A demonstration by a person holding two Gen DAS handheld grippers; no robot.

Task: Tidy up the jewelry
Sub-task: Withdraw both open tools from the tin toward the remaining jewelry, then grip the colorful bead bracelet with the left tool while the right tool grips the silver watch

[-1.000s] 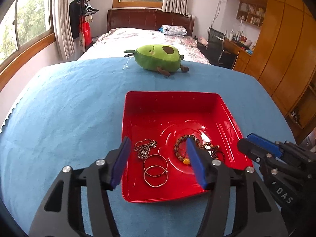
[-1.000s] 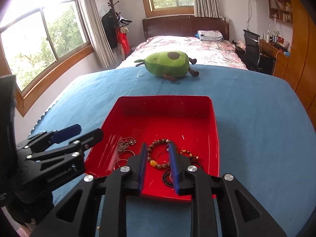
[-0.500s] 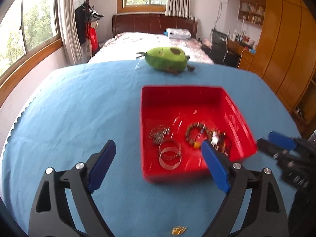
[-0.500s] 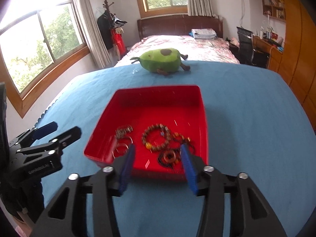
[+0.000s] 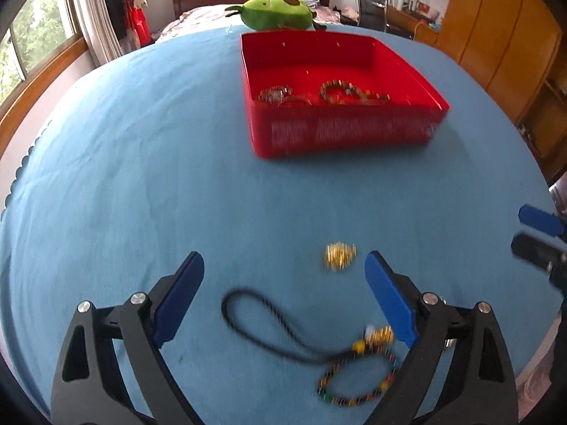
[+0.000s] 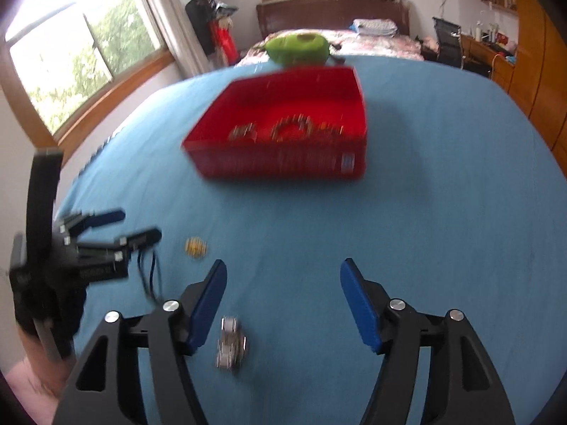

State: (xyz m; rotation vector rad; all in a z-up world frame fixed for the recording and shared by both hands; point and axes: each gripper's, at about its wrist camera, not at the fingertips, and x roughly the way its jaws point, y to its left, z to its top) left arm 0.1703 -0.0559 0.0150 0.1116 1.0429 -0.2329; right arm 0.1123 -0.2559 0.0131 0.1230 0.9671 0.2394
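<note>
In the left wrist view, the left gripper (image 5: 283, 294) hung over the blue cloth (image 5: 141, 177) with its fingers spread wide and nothing between the pads. A black cord (image 5: 262, 322) lay on the cloth between the two fingers, running toward the right finger, where it joined a beaded bracelet (image 5: 358, 379) with a few gold beads, lying just beside and partly under that finger. A small gold piece (image 5: 340, 255) sat on the cloth just ahead of the right fingertip, apart from it. Farther off stood the red tray (image 5: 340, 134), with a chain, rings and a brown bead bracelet blurred inside. A green plush toy (image 5: 276, 14) lay behind the tray. The tips of the right gripper (image 5: 538, 233) showed at the right edge.

In the right wrist view, the right gripper (image 6: 283, 301) was also spread wide and empty. A small silvery piece (image 6: 232, 345), blurred, lay on the cloth just beside the left finger's inner face. The gold piece (image 6: 195, 247) lay farther ahead to the left, near the left gripper (image 6: 131, 226), whose fingers stood apart. The red tray (image 6: 283, 163) sat well ahead, jewelry blurred inside.
</note>
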